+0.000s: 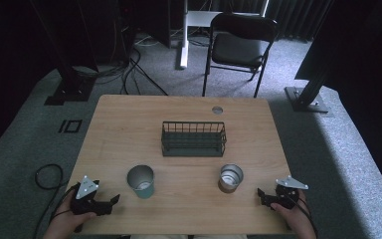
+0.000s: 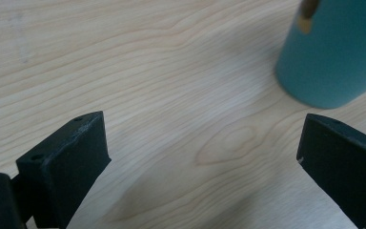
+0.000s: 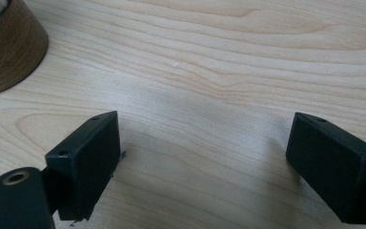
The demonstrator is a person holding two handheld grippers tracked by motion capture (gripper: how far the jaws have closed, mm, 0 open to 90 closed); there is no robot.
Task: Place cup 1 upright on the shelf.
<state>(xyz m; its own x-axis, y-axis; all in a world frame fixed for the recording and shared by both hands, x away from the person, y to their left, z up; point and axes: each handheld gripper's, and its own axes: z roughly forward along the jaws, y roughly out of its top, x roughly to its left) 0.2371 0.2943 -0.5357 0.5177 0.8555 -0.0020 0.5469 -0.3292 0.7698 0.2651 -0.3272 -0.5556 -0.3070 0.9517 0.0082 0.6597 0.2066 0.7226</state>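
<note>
- Both grippers rest at the near edge of the table (image 1: 129, 112), well short of the wire basket (image 1: 193, 139) at its middle.
- Left gripper (image 1: 110, 203) has its jaws spread wide with nothing between them; the teal cup (image 1: 141, 181) stands just ahead of it, on the near left of the basket.
- Right gripper (image 1: 261, 195) is likewise released and bare; the brown cup (image 1: 230, 178) stands near it, on the near right of the basket.
- Neither cup is grasped or lifted, and the basket looks bare, so by my judgement the work has not yet begun: reaching, gripping and moving are all left.
</note>
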